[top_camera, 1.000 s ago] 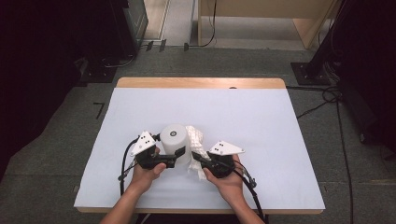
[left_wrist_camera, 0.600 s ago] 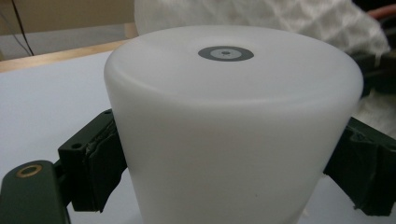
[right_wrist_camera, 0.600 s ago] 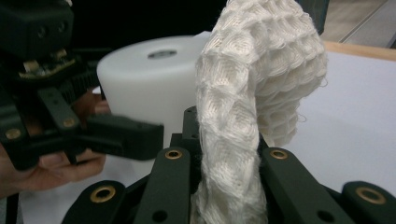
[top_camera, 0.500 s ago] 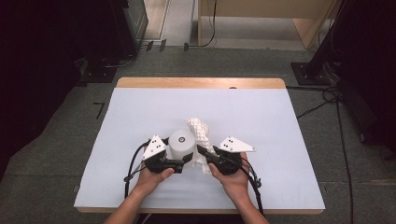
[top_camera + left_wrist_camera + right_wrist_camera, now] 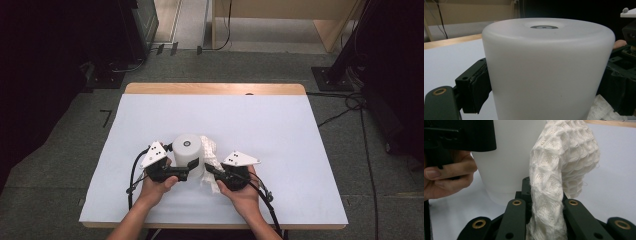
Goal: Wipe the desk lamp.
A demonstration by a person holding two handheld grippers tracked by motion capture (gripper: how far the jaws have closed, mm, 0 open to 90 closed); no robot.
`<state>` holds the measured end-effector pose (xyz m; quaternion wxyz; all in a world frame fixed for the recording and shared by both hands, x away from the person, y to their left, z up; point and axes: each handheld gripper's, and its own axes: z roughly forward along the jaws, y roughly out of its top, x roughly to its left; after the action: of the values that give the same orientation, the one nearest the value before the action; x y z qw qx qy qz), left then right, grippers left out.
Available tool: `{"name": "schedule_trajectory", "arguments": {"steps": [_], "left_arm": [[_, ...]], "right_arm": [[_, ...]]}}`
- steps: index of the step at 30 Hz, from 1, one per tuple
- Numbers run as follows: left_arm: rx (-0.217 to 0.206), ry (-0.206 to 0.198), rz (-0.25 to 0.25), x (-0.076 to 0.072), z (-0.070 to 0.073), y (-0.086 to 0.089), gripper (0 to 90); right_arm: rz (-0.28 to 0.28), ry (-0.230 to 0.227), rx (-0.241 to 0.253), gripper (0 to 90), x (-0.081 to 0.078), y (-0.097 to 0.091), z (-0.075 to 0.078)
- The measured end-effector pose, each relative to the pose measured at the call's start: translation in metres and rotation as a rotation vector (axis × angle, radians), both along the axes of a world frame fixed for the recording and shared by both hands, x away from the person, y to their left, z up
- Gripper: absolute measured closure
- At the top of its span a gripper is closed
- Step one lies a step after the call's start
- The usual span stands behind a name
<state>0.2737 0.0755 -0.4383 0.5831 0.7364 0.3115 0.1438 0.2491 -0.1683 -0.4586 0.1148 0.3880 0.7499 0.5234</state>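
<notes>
- The white cylinder [image 5: 188, 154] stands upright on the pale table cover [image 5: 280, 135], near the front edge and a little left of the middle; a small dark disc sits in the centre of its top.
- The left gripper [image 5: 181, 172] is at about 7 o'clock from the cylinder – its jaws press the cylinder wall from both sides, as the left gripper view shows [image 5: 544, 75].
- The right gripper [image 5: 212, 172] is at about 4 o'clock from the cylinder; its jaws are pressed together on a white waffle cloth [image 5: 556, 177].
- The cloth [image 5: 210, 152] rises from these jaws and leans against the right side of the cylinder [image 5: 509, 157].
- Both hands are close together, with the cylinder between the two grippers.
</notes>
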Motion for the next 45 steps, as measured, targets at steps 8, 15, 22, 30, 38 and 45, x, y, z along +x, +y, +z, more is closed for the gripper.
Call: {"name": "schedule_trajectory", "arguments": {"steps": [8, 15, 22, 30, 38, 45], "left_arm": [[0.064, 0.006, -0.038, -0.004, -0.010, -0.015, 9.0], [0.040, -0.009, -0.019, -0.003, -0.006, -0.011, 9.0], [0.074, -0.094, 0.125, -0.002, -0.007, -0.006, 9.0], [0.178, -0.114, 0.198, 0.001, -0.028, -0.015, 8.9], [0.204, -0.098, 0.189, -0.002, -0.032, -0.015, 8.7], [0.161, -0.039, 0.264, -0.008, -0.033, -0.011, 4.1]], "right_arm": [[-0.034, -0.066, 0.056, 79.0, -0.004, -0.015, 0.025], [-0.024, -0.072, 0.049, 79.0, -0.005, -0.015, 0.026], [-0.021, -0.027, 0.014, 78.7, 0.001, -0.010, 0.010], [-0.113, -0.034, 0.043, 78.7, 0.006, -0.032, 0.013], [-0.119, -0.044, 0.041, 78.8, 0.006, -0.034, 0.013], [-0.121, -0.044, 0.043, 78.7, 0.007, -0.036, 0.013]]}}
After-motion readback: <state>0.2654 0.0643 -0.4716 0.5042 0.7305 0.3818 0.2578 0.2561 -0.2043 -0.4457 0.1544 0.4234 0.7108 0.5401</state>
